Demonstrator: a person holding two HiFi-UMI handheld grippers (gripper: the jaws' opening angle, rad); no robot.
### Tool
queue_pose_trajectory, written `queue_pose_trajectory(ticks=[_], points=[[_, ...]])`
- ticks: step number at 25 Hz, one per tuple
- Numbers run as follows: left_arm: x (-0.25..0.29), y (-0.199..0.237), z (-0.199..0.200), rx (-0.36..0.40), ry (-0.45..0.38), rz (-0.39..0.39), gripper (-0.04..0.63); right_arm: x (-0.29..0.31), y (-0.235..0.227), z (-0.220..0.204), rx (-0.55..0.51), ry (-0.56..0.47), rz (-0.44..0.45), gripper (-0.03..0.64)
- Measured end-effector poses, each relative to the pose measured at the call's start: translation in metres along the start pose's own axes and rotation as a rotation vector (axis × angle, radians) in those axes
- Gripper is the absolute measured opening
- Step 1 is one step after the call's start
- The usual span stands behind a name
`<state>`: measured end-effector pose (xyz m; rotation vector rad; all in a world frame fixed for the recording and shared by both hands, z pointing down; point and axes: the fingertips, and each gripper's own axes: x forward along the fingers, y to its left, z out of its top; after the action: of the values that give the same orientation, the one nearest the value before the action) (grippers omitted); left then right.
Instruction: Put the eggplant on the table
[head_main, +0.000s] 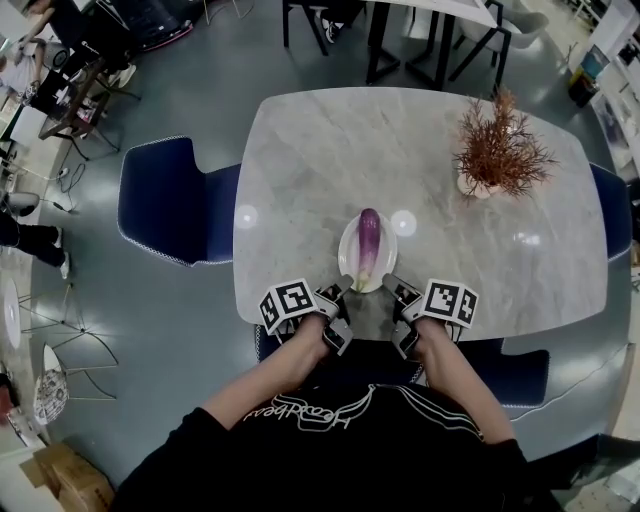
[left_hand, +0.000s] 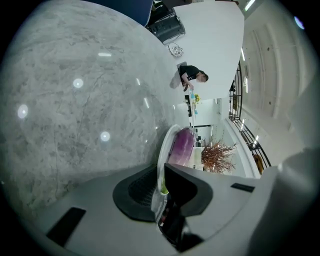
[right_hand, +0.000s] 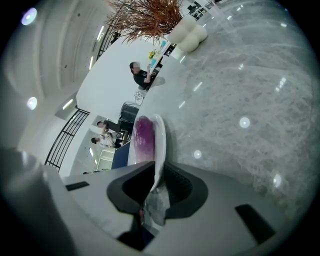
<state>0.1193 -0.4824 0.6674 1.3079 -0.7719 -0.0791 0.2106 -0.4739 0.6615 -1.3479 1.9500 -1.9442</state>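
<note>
As it lies on a smooth white oval plate (head_main: 345, 262), the eggplant (head_main: 369, 238) looks long, shiny & purple w/ a pale green end. Plate is near the front edge of the grey marble desk (head_main: 300, 160). Head view can't show the grip; tool views do: left tool (left_hand: 162, 182) & right tool (right_hand: 156, 182) each squeeze the plate's thin rim.

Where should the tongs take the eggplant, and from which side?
Mid-body of the eggplant, pinched across its narrow width from above. It lies lengthwise on the plate, stem toward the person, so side approaches meet the rim. Both the left tongs and right tongs are shut on that rim; one likely must release first.
</note>
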Motion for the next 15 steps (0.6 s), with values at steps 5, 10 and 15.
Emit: queue_pose_trajectory(ticks=[5,10,15], points=[[-0.002,0.0,0.002,0.024,-0.004,0.016,0.083,-0.001,0.001,0.001,-0.006,-0.009,-0.005,0.04],[-0.003,0.002,0.003,0.056,-0.001,0.033,0.103,-0.003,-0.003,0.001,-0.011,-0.007,-0.006,0.04],[-0.017,0.004,0.005,0.076,0.008,0.045,0.103,-0.01,0.001,-0.007,-0.022,0.001,-0.003,0.04]])
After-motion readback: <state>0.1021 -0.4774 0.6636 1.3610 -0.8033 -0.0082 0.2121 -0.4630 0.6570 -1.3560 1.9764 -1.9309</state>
